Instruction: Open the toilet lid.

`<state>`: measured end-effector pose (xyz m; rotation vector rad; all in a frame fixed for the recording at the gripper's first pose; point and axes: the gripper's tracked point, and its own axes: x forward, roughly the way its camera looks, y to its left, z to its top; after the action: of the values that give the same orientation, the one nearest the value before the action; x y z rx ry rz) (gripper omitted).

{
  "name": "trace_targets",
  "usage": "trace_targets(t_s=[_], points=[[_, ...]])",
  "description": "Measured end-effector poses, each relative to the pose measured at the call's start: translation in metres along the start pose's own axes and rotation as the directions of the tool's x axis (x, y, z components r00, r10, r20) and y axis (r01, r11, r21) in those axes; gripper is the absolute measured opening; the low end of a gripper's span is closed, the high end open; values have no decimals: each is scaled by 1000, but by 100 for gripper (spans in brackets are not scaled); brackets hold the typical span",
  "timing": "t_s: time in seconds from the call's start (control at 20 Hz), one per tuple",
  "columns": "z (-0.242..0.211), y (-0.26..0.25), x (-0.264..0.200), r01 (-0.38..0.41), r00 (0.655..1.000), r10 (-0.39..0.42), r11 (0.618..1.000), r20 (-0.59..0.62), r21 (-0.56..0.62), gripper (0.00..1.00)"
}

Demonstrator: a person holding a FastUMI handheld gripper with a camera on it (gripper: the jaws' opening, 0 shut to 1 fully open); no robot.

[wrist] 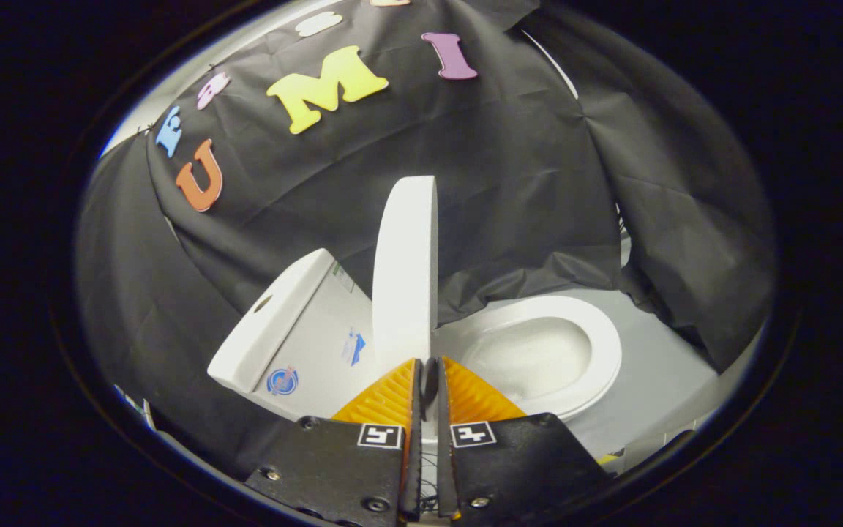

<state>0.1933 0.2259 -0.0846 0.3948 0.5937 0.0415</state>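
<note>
The white toilet lid [405, 271] stands upright, seen almost edge-on, between the tank [275, 329] on its left and the open seat and bowl [538, 351] on its right. Its free end points up against the black cloth wall, and its hinge end is hidden behind my fingers. My gripper [429, 364] faces the toilet from the side, in line with the lid's lower end and nearer to me than the lid. The fingers are shut, with only a thin dark slit between them and nothing held.
The black cloth wall [524, 183] hangs close behind the toilet and drapes down around its right side. Grey floor [656, 366] shows to the right of the bowl. The tank carries small stickers on its side.
</note>
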Motion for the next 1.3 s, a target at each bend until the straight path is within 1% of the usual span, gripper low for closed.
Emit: trace_targets(t_s=[0.15, 0.35, 0.5, 0.75, 1.0, 1.3], points=[[-2, 16, 1, -2, 1000, 2, 1000, 1, -28, 12], [-5, 39, 2, 5, 1000, -4, 995, 9, -96, 13], [-6, 52, 3, 9, 1000, -8, 994, 12, -113, 14], [-13, 76, 7, 9, 1000, -6, 983, 17, -182, 15], [-19, 98, 12, -2, 1000, 6, 977, 18, -212, 15], [-27, 115, 16, 21, 999, -10, 965, 40, -263, 15]])
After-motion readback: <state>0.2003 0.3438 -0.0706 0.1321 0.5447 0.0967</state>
